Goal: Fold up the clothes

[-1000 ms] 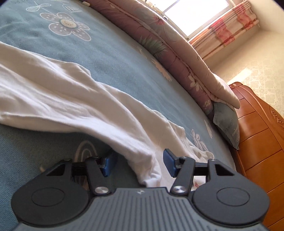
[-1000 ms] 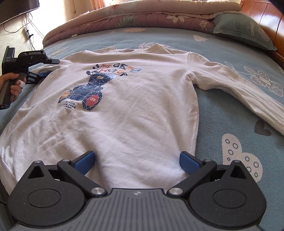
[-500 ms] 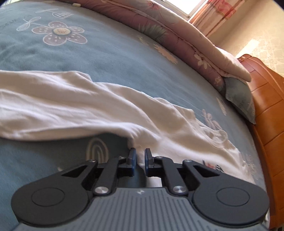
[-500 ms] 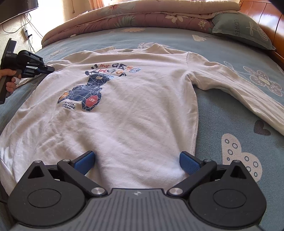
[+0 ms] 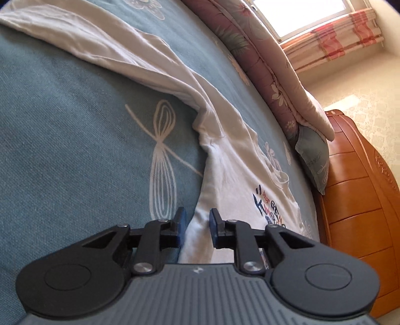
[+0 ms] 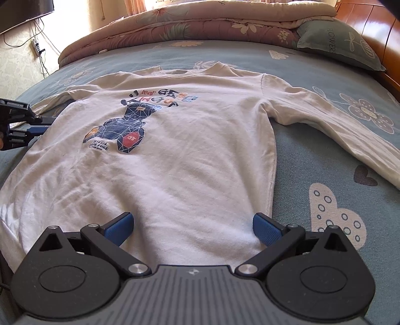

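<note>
A white long-sleeved shirt (image 6: 190,160) with a dark bear print (image 6: 127,127) lies face up and flat on the blue bed sheet (image 6: 312,160). Its right sleeve (image 6: 337,130) stretches out to the right. My right gripper (image 6: 192,225) is open, hovering at the hem with a fingertip either side of the cloth. At the far left, my left gripper (image 6: 40,125) is at the shirt's side edge. In the left wrist view the left gripper (image 5: 197,222) is narrowly shut on that edge of the shirt (image 5: 232,170), below the armpit, and the other sleeve (image 5: 120,55) trails away.
A folded floral quilt (image 6: 200,22) and a grey-green pillow (image 6: 337,42) lie along the bed's far side. A wooden headboard (image 5: 362,200) rises on the right. Bare sheet surrounds the shirt. A hand holding the left gripper shows at the left edge.
My left gripper went from open to nearly shut at the armpit, then slid down the shirt's side edge towards the hem. The right gripper stayed put and open.
</note>
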A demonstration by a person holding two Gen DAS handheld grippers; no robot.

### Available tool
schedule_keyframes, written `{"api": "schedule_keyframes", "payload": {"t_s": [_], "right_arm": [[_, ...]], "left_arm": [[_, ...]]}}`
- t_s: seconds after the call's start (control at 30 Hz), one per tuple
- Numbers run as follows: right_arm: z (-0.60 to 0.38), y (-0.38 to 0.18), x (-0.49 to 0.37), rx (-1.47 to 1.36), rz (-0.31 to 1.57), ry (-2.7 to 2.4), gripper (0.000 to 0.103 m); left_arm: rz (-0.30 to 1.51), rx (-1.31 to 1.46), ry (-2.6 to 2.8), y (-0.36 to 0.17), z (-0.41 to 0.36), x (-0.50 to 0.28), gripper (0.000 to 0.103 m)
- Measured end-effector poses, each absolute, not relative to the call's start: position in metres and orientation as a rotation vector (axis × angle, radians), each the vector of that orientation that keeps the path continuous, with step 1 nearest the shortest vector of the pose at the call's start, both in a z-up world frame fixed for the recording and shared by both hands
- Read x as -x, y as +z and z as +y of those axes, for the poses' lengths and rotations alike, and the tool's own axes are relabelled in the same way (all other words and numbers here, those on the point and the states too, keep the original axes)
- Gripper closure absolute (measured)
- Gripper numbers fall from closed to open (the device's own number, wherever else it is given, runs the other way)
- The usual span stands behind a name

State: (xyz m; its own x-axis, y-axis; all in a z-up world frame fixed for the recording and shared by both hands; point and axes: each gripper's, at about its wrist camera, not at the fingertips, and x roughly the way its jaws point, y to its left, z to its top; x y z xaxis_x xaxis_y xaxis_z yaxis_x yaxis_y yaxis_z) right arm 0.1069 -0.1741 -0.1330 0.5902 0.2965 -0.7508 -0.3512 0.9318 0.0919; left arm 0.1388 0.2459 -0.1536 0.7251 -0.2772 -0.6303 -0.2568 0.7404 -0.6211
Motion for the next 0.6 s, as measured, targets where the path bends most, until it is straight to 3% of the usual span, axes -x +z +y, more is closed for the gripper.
{"api": "schedule_keyframes", "payload": {"t_s": [0.3, 0.4, 0.5, 0.6], "right_arm": [[-0.172, -0.134, -0.104, 0.078, 0.857, 0.363, 0.000], [-0.174, -0.133, -0.102, 0.077, 0.858, 0.368, 0.000], [-0.175, -0.130, -0.101, 0.079, 0.861, 0.380, 0.000], [-0.177, -0.121, -0.113, 0.029, 0.854, 0.395, 0.000]], "left_arm": [[0.792, 0.321, 0.114, -0.126, 0.186, -0.128, 0.099], [0.791, 0.402, 0.156, -0.124, 0.201, -0.116, 0.090], [0.778, 0.470, 0.172, -0.118, 0.213, -0.108, 0.095], [0.736, 0.446, 0.094, -0.103, 0.208, -0.119, 0.079]]}}
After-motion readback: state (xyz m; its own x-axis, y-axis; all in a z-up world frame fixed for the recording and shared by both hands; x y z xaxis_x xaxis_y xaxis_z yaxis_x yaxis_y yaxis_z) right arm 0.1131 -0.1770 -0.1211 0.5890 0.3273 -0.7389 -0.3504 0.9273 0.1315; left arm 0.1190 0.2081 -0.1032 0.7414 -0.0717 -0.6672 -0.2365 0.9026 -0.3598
